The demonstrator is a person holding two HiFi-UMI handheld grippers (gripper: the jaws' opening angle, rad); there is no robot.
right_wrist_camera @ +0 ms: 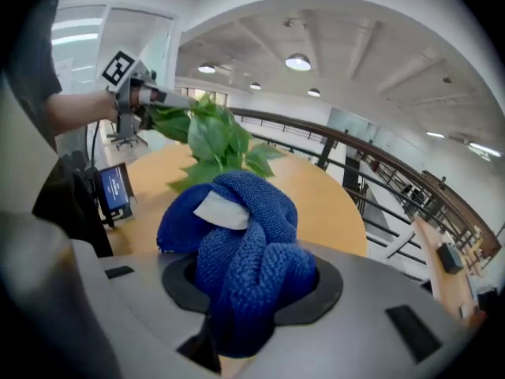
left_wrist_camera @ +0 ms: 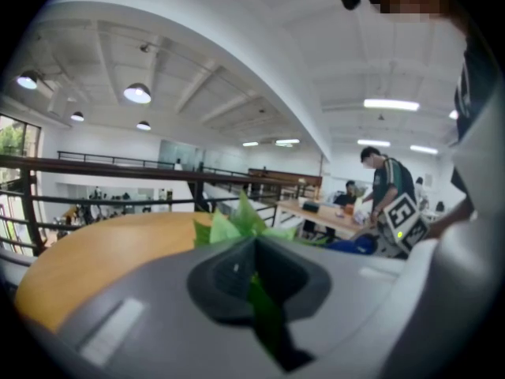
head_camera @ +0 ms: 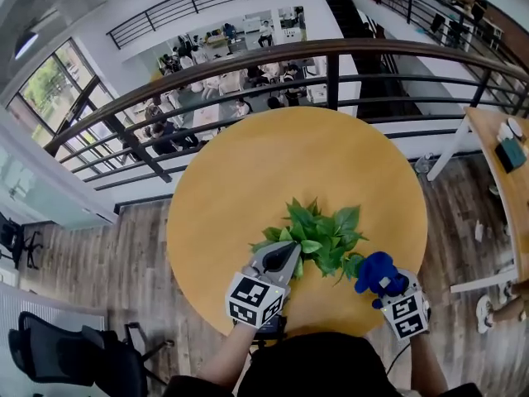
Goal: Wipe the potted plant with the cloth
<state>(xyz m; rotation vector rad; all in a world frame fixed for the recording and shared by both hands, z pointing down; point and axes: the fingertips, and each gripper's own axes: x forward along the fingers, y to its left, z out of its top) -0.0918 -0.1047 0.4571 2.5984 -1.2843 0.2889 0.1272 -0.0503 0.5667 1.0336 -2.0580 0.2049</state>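
Jaws of the left gripper [head_camera: 288, 256] clench 1 leaf [left_wrist_camera: 264, 314] of the plant [head_camera: 324, 236]; jaws of the right gripper [head_camera: 374, 278] grasp the cloth [head_camera: 378, 268] alongside.

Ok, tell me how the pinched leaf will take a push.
The leaf looks thin, probably floppy: pushed, it would likely bend away but for the left gripper pinching it. Tugged hard, it may tear. The bunched cloth looks soft, so unlikely to bruise it.
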